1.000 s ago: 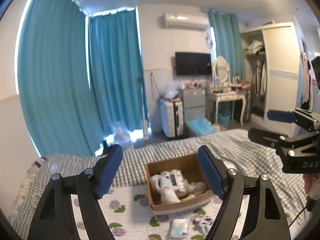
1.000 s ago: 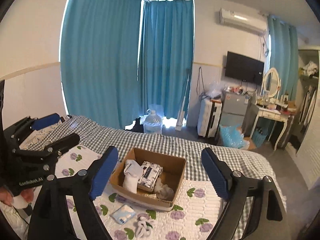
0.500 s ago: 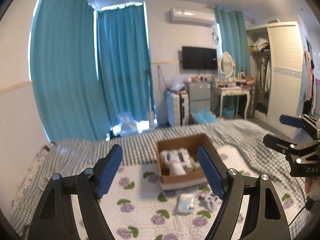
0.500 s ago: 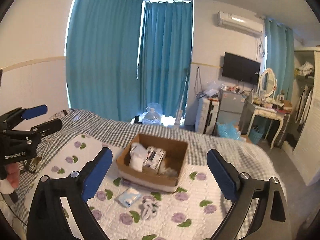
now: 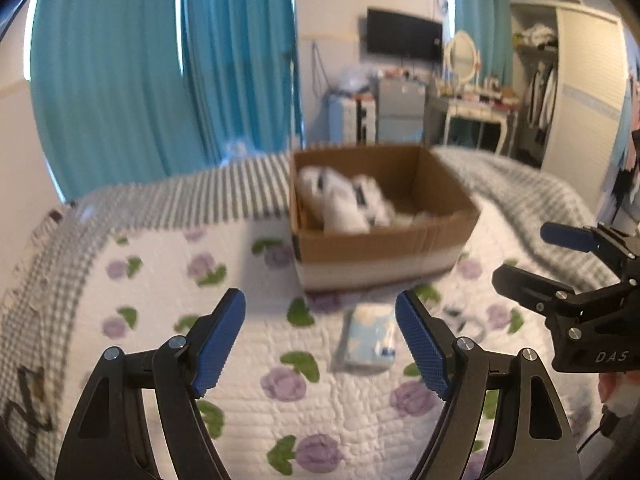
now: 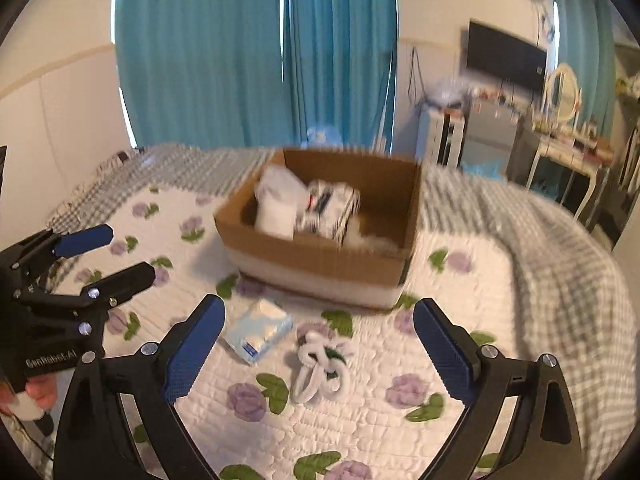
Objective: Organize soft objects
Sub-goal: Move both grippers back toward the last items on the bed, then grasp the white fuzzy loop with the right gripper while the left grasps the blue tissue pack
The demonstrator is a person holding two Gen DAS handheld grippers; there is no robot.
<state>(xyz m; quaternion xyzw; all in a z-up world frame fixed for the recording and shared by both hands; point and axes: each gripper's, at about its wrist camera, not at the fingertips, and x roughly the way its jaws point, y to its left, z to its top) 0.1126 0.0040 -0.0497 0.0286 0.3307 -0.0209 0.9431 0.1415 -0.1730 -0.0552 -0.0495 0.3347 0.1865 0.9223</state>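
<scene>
Cardboard box [image 6: 320,264] sits on the floral quilt [image 6: 360,420], open top, w/ white soft bundles [image 6: 280,204] and a dark-striped white pack [image 6: 332,212] piled inside, toward its left half. Just in front of the box, on the quilt: a pale-blue tissue pack [image 6: 258,334] lying flat, and right beside that pack, a white fluffy loop thing [image 6: 320,368] — can't tell exactly what it is, blurry. Left gripper [image 5: 320,344] hangs over the quilt in front of the box, jaws spread wide, nothing between them; the tissue pack [image 5: 370,338] shows just inside its right finger. Right gripper [image 6: 318,350] also in front of the box, jaws wide apart, empty — the loop thing and tissue pack lie below the gap, untouched. Behind the box: checked blanket [image 6: 540,240], then teal curtains [image 6: 260,52].
</scene>
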